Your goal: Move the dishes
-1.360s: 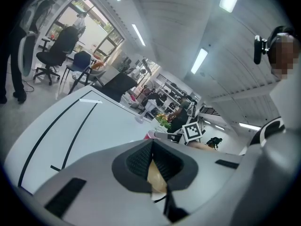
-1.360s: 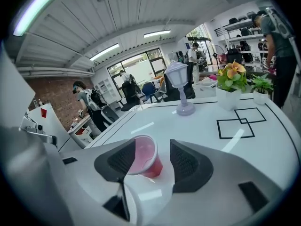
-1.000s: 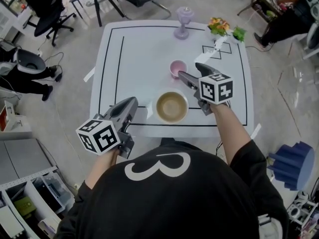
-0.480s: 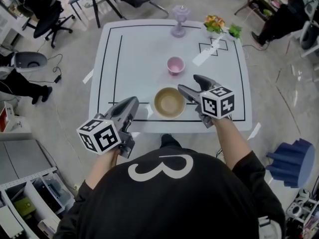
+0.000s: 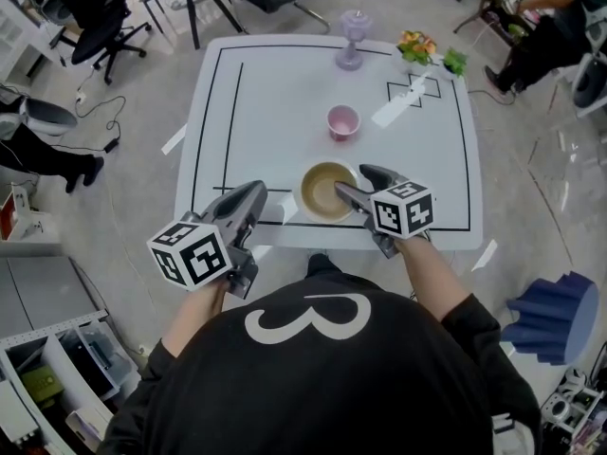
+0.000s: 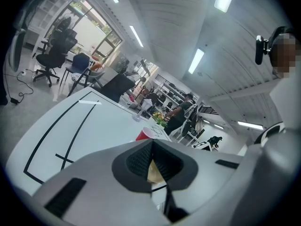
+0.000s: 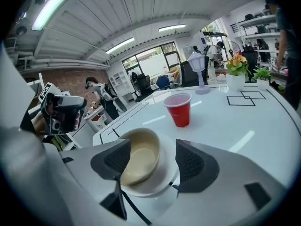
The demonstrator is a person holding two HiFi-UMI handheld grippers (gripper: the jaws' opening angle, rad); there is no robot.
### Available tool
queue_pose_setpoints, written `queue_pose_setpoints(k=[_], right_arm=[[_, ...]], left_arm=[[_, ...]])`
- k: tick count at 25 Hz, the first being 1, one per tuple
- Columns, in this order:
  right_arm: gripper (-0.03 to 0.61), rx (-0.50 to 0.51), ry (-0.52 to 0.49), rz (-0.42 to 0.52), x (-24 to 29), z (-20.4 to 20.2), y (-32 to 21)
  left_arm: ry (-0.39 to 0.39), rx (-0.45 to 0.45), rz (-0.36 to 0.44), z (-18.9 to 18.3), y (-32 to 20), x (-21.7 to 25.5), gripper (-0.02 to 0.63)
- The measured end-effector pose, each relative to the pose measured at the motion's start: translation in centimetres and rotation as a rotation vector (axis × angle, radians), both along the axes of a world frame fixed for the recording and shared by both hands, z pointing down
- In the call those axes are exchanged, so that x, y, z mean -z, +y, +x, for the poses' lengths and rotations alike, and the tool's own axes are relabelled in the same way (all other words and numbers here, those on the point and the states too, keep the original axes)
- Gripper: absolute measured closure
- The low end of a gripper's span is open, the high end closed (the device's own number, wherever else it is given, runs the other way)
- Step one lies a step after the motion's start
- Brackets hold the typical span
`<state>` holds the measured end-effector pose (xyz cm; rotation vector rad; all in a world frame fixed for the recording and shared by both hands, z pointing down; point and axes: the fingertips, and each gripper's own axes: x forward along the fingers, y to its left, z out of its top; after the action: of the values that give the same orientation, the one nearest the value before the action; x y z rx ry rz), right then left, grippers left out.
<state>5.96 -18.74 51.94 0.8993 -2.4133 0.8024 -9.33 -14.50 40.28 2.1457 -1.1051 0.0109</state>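
Black short-sleeved shirt point(image 5: 398, 387) with large white 3 point(image 5: 305, 317)

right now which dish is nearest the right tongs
The bowl, tan inside, right at the tips of the open right tongs; the red cup stands farther back, apart from them.

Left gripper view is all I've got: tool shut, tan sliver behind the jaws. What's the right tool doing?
Observer: The right tool is open, with one jaw on either side of the tan bowl, not closed on it.
Operator: Where is the bowl on the table?
Observer: It sits near the front edge of the white table, just inside the black border line.
Operator: And my left tool relative to it?
Observer: The tip of the left tool is over the table's front strip, left of the bowl, with a clear gap between them.
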Motion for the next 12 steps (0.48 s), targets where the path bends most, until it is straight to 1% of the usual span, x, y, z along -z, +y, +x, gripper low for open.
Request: queue_pose_setpoints(k=[5,8,12], right_arm=[[0.302,-0.021,-0.002,-0.038,-1.2,-0.4,0.3],[0.339,-0.048,-0.016,-0.068,-1.8,-0.3,0.4],[0.389,-0.076,-0.059,-0.12,-2.2,-0.7,0.6]], left_arm=[[-0.002,-0.001,0.002,-0.2,0.3,-0.1,0.612],[-0.007,-0.007,0.004,-0.1,0.4,-0.1,0.612],[-0.012,-0.013,0.007,0.0,0.6,0.3,0.612]])
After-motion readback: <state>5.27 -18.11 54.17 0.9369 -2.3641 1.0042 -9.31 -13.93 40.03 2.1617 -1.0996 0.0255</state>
